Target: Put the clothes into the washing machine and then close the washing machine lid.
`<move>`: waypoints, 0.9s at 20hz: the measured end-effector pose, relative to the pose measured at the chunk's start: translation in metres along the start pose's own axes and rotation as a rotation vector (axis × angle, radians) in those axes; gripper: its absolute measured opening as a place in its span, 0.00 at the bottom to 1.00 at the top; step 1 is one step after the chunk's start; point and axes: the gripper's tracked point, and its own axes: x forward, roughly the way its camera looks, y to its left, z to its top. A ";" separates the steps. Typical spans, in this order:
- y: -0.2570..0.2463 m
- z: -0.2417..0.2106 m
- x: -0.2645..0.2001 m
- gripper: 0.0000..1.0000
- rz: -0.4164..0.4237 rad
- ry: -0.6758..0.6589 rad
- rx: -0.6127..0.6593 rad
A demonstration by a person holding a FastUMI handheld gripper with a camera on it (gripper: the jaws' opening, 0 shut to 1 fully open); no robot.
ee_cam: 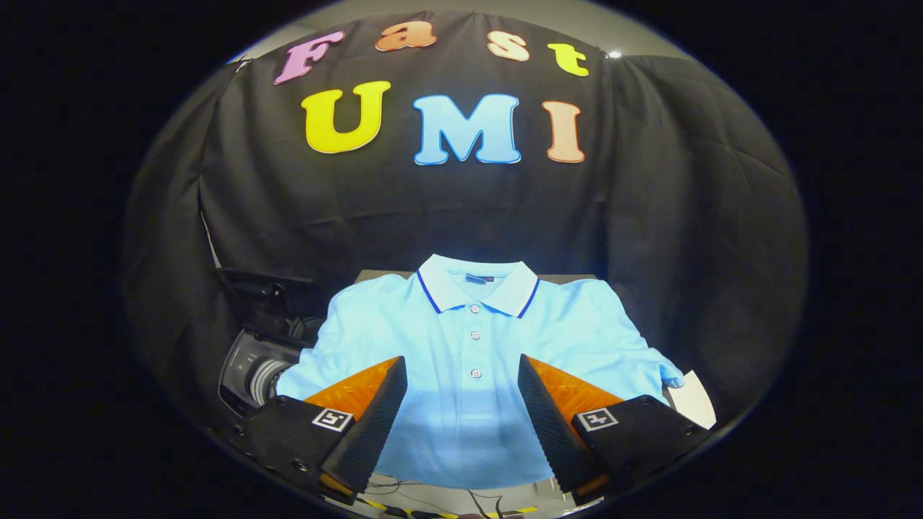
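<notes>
Between the spread fingers of the gripper (461,375), which grip nothing, lies the shirt (469,346), spread flat on the table (692,400) just ahead, collar pointing away, its length running on from the fingers. Pale blue, buttoned, smooth; the washing machine (259,367) sits off its left sleeve

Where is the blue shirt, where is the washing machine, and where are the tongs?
Blue shirt (472,346): gripper view, on the button strip below the collar.
Washing machine (252,367): gripper view, on its grey rim beside the shirt's sleeve.
Tongs (461,389): gripper view, midway between the open tips.
</notes>
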 end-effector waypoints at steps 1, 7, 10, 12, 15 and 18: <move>0.001 -0.001 0.010 0.97 0.001 0.014 -0.011; -0.001 -0.014 0.038 0.99 -0.003 0.075 -0.040; 0.003 -0.018 0.043 0.97 0.023 0.081 -0.017; 0.005 -0.018 0.045 0.98 0.049 0.094 0.027; 0.006 -0.017 0.045 0.98 0.066 0.087 -0.004; 0.008 -0.019 0.045 0.90 0.072 0.079 -0.007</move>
